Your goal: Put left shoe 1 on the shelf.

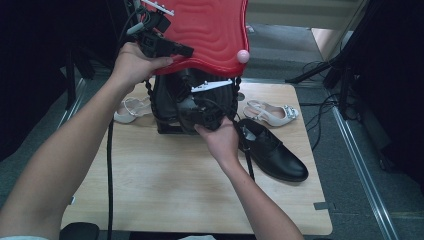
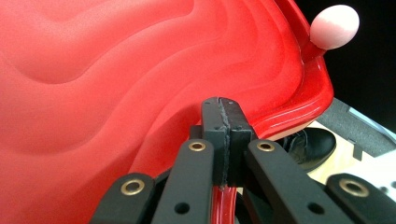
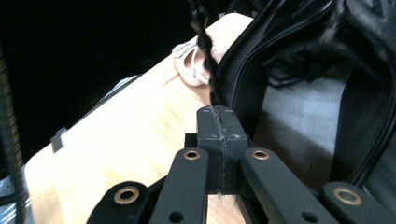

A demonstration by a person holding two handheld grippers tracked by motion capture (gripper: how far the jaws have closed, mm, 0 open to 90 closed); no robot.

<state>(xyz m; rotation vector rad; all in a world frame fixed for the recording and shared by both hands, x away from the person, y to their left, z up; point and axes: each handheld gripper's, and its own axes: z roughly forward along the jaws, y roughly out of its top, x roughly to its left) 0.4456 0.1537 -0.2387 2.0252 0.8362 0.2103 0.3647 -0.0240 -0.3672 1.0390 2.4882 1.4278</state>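
Red ridged lid of a hard case, raised at the far middle of the wooden table, is the thing in hand: the left gripper is clamped on its lower rim, and in the left gripper view the two black jaws stand pressed together with the lid's red edge running in between them from below. A small pink knob sits at the lid's right corner, seen pale against the dark background in the left gripper view. Under the lid stands the black case body with its dark lining, upright on the table's far edge. The right gripper is at the front of that opening, just below the lid; in the right gripper view its jaws meet flat with nothing between them, pointing along the grey inner lining, with a twisted black cord hanging just ahead. To the right of the case a black leather shoe lies on the table, near the right hand. Beyond it rests a pale strappy sandal, and a second pale sandal lies on the left side of the case, partly behind the left forearm.
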